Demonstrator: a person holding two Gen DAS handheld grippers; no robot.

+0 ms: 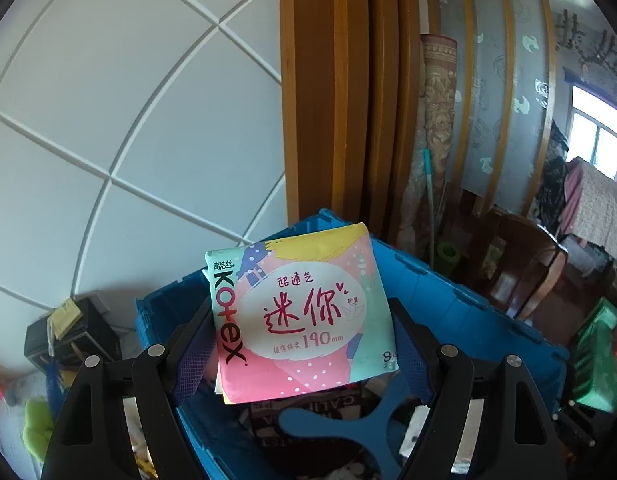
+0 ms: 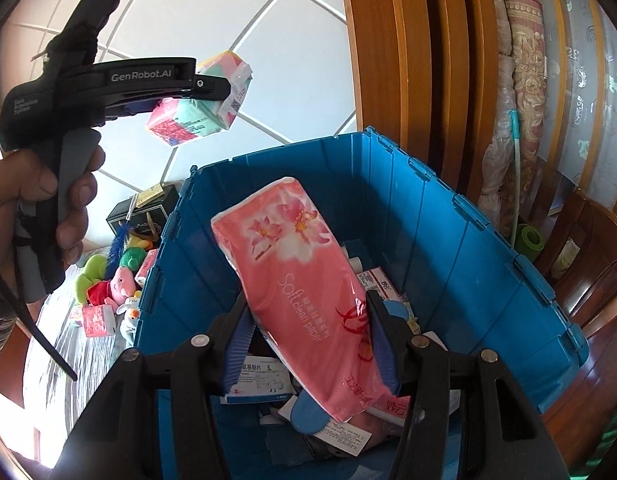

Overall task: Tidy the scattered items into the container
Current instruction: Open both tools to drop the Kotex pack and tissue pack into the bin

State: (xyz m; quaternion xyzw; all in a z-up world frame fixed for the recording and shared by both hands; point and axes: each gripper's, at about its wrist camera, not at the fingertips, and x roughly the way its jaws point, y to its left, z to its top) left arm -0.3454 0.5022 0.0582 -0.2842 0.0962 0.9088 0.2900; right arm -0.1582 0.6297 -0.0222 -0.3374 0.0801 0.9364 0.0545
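Note:
My left gripper [image 1: 304, 344] is shut on a pastel Kotex pad pack [image 1: 300, 316] and holds it above the open blue crate [image 1: 468, 312]. From the right wrist view that same gripper [image 2: 212, 92] and its pack [image 2: 196, 116] hang high, left of the crate [image 2: 448, 216]. My right gripper [image 2: 308, 344] is shut on a pink pack of soft tissue paper [image 2: 304, 280], held tilted over the crate's inside. Boxes and packets lie on the crate's bottom.
Plush toys [image 2: 112, 280] and small pink packs [image 2: 94, 320] lie on the surface left of the crate, beside a black box [image 2: 148, 216]. A wooden door frame [image 2: 408, 60], rolled mats [image 2: 524, 100] and a wooden chair [image 2: 588, 272] stand behind and right.

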